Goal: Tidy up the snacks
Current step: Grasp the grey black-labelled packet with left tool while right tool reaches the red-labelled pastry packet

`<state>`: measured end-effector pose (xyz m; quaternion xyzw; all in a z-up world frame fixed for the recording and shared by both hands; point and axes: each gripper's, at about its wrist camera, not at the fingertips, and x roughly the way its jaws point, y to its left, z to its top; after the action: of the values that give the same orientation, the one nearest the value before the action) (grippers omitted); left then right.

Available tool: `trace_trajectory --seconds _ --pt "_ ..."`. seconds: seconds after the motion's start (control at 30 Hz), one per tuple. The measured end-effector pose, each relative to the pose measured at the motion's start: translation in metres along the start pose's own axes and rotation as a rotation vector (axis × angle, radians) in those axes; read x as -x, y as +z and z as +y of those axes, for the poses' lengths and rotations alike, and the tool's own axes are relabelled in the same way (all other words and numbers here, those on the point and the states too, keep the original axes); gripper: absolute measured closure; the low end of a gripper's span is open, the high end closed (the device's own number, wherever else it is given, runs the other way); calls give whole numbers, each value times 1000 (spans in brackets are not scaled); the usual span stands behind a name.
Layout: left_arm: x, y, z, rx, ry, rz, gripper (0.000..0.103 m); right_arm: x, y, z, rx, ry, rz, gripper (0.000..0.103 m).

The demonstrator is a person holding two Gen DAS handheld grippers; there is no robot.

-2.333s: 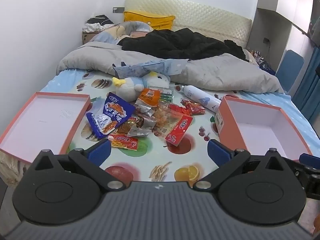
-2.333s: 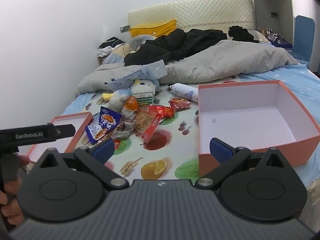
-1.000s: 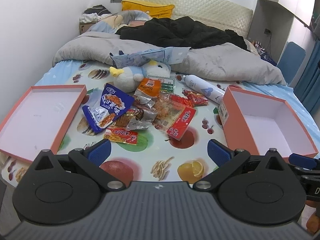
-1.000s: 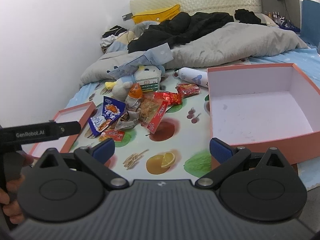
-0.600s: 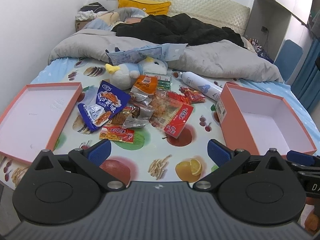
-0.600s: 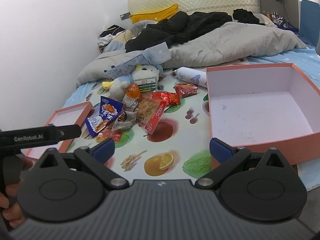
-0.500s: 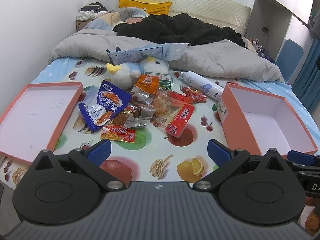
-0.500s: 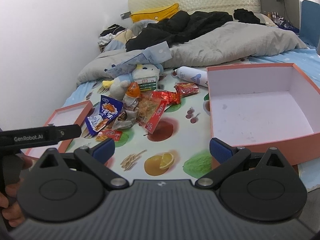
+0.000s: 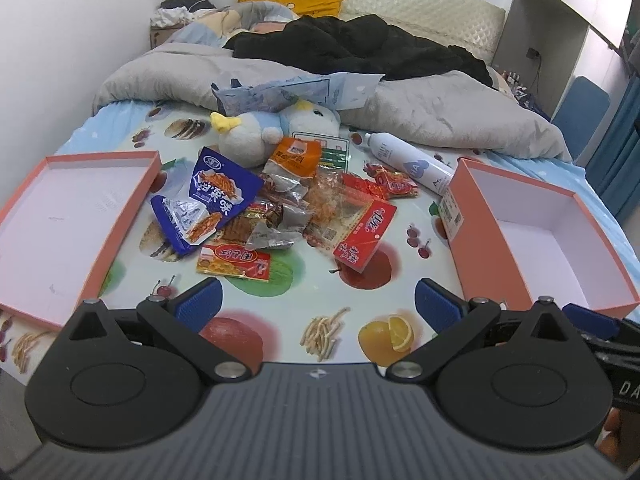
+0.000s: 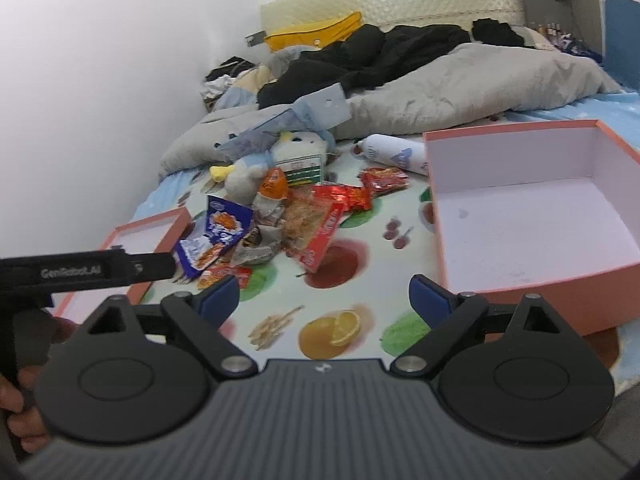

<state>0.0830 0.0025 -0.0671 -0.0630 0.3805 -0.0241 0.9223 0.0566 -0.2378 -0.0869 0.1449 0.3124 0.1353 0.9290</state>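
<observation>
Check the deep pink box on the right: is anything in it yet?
Empty. The deep pink box shows only its bare pale floor and walls in both views; the snack packets all lie on the fruit-print sheet beside it.

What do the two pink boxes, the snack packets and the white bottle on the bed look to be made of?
Deep pink box and shallow pink box: probably matte cardboard, judging by thin stiff walls, sharp corners and white lining.
Snack packets: glossy plastic or foil film, crinkled, with glare; some clear.
White bottle: smooth, faint sheen; metal or plastic, unclear.
</observation>
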Motion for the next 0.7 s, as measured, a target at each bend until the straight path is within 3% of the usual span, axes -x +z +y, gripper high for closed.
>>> trace_trajectory --seconds 0.13,0.33,0.43,0.7 --pt "-16 4 6 -3 17 14 0 -13 1 3 6 -8 -6 10" --pt "-40 8 24 12 28 -4 0 -37 5 12 27 61 -11 11" --pt "-57 10 36 26 -2 3 0 -52 7 15 16 84 0 22" --pt "-107 12 52 -24 7 14 1 -103 5 13 -5 100 33 34"
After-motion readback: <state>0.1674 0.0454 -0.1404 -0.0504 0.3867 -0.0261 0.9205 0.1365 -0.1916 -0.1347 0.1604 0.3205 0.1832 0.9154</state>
